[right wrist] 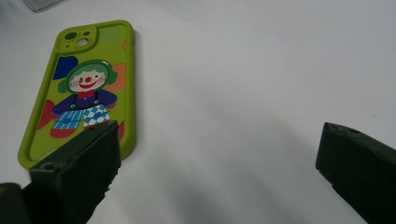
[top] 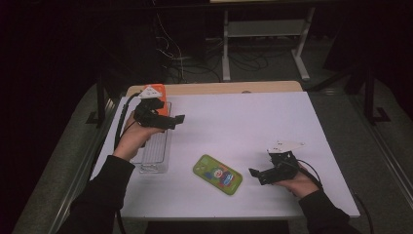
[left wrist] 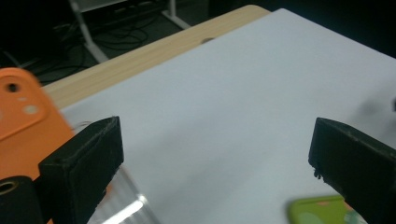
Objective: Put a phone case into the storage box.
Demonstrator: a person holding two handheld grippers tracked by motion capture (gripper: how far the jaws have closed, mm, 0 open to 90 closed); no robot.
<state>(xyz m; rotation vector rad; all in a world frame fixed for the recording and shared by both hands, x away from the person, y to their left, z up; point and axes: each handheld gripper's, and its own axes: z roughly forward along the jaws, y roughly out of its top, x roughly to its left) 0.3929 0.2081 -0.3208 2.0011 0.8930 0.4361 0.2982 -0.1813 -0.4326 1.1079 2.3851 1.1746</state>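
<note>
Left gripper (top: 179, 120), at the upper left of the high view, is held above a clear plastic tray (top: 157, 153); its jaws stand wide apart with nothing between them. In the left gripper view the same jaws frame bare white table surface (left wrist: 233, 107), with an orange phone case (left wrist: 21, 121) at the left edge and a corner of the green phone case (left wrist: 317, 210) at the bottom right. In the high view the orange case stands at the tray's far end, just behind the gripper. Right gripper (top: 254, 174), at the lower right of the high view, sits low over the table, jaws likewise apart and empty. Green phone case (top: 217, 174), printed with a clown figure, lies flat at lower centre, between the tray and the right gripper, touching neither. In the right gripper view it lies at the upper left (right wrist: 84, 93), just beyond the left-hand jaw.
</note>
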